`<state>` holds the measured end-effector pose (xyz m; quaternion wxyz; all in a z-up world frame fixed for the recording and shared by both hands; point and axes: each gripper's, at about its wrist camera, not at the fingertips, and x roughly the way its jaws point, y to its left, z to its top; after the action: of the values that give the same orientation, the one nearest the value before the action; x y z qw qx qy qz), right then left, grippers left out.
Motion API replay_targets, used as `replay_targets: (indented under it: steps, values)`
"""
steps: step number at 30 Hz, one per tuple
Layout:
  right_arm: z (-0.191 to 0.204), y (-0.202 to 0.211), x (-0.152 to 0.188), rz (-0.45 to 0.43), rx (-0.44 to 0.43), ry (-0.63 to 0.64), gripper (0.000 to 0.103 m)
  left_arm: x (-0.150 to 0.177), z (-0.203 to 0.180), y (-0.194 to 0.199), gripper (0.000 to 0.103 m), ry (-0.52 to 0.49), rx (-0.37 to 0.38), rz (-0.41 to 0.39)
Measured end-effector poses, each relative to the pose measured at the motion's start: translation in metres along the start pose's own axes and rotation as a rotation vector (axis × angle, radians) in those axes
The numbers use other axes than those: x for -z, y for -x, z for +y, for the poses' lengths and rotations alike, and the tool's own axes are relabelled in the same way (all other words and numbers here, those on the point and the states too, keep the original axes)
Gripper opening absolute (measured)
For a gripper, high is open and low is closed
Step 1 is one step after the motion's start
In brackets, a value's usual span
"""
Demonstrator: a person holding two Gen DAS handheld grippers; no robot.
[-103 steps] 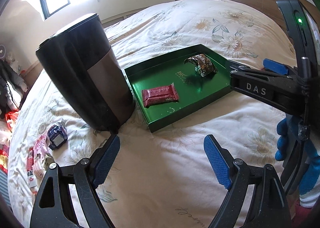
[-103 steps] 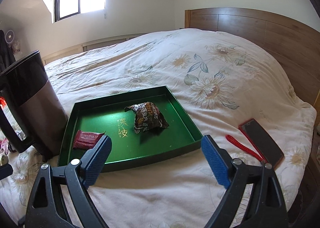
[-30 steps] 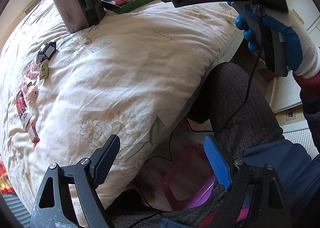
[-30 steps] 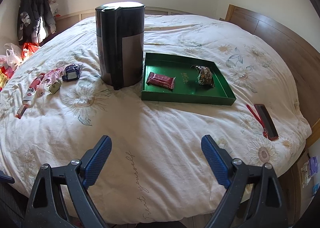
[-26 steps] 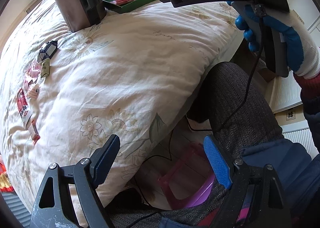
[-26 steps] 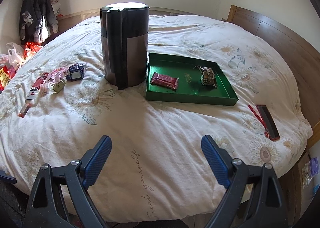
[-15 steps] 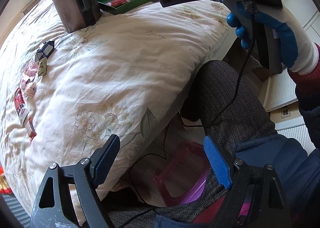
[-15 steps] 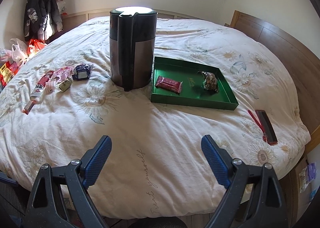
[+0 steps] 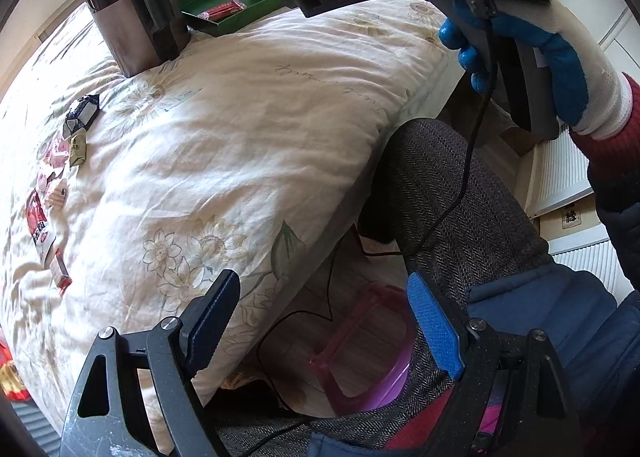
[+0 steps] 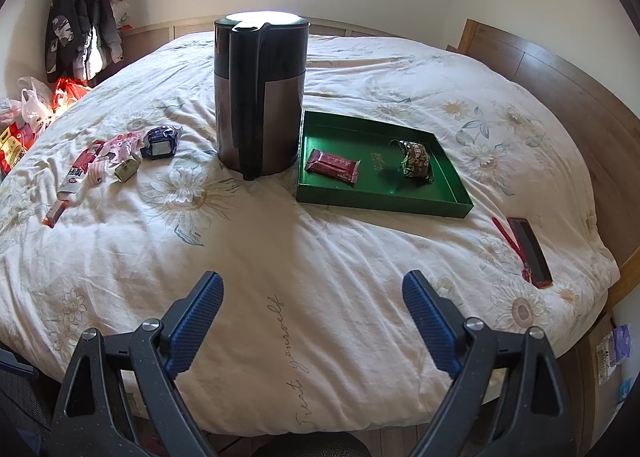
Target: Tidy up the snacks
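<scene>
Right wrist view: my right tongs (image 10: 312, 321) sit at the bottom of the frame with jaws spread wide and nothing between them, above the near edge of the bed (image 10: 320, 257). Beyond them, right of centre, lies the green tray (image 10: 384, 201) with a red snack bar (image 10: 333, 166) in its left half and a crumpled dark wrapper (image 10: 416, 159) in its right half. Touching the tray's left side stands a black kettle (image 10: 260, 93), upright. At the left of the frame, loose snacks (image 10: 100, 161) lie scattered on the quilt, well apart from the tray, with a dark blue packet (image 10: 160, 144) nearest the kettle. At the right edge a phone (image 10: 530, 251) lies by a red strap.

In the left wrist view my left tongs (image 9: 324, 321) are at the bottom centre, also gaping and empty, pointing steeply down past the bed's edge over a pink stool (image 9: 360, 361) on the floor and my trouser leg (image 9: 452, 193). My gloved right hand (image 9: 532, 41) is at the upper right, holding the other tool.
</scene>
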<state>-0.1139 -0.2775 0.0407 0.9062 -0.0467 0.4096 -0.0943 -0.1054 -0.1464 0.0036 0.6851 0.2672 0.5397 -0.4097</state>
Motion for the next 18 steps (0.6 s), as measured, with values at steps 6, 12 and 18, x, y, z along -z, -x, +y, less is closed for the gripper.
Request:
replay_targets:
  steps: [6, 12, 18]
  values:
    - [0.0, -0.003, 0.001, 0.006, -0.002, -0.001, 0.103, -0.001, -0.003, -0.004, 0.082, -0.028, -0.016, 0.003]
    - [-0.003, -0.007, 0.004, 0.012, 0.0, -0.007, 0.103, -0.003, -0.005, -0.008, 0.082, -0.041, -0.008, 0.012]
    - [-0.004, -0.011, 0.007, 0.022, -0.002, -0.012, 0.103, -0.004, -0.004, -0.012, 0.082, -0.025, 0.05, 0.031]
